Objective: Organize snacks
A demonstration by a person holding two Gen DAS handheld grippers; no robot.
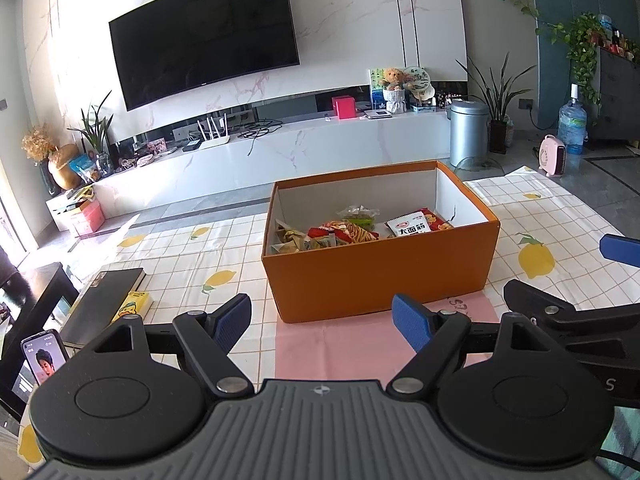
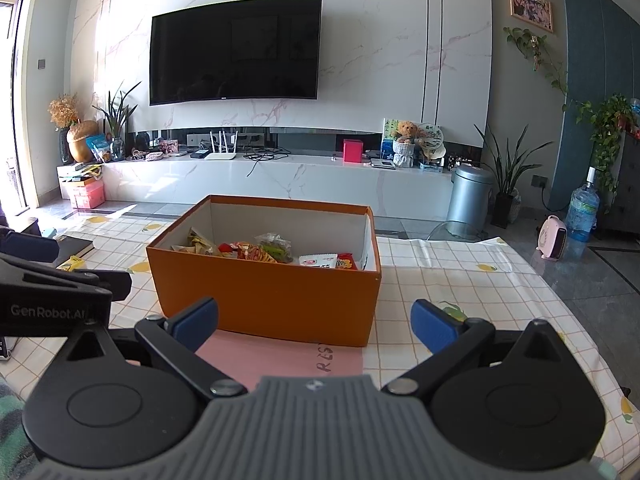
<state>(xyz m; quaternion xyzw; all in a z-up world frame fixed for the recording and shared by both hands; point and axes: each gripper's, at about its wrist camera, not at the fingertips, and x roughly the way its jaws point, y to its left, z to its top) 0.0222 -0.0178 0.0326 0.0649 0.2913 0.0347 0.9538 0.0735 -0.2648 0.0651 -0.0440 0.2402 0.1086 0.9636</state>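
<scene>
Snack packets (image 1: 360,228) lay loose on the floor of an open orange cardboard box (image 1: 380,276), which stood on a table covered by a white checked cloth printed with lemons (image 1: 192,264). Among them, a white packet with black characters (image 1: 410,228) sat toward the right end of the box, next to a red-and-yellow packet (image 1: 348,232) in the middle and a clear bag of greenish pieces (image 1: 358,213) behind it. The box's near edge rested partly on a pink sheet (image 1: 340,340) with handwriting on it.

Both tools hung just in front of the box, apart from it. The left gripper (image 1: 322,320) had its blue-padded fingers (image 1: 408,318) spread wide with nothing between them. The right gripper (image 2: 314,320) was likewise spread wide and empty, and its black body showed at the right edge of the left wrist view.

At the left of the table lay a dark book (image 1: 106,300), a small yellow carton (image 1: 130,306) just beside it, and a phone (image 1: 44,356) with a lit screen. Beyond the table, a black television (image 2: 236,50) hung on a marble wall above a long white cabinet (image 2: 280,180), with a grey bin (image 2: 470,196) at its right end.
</scene>
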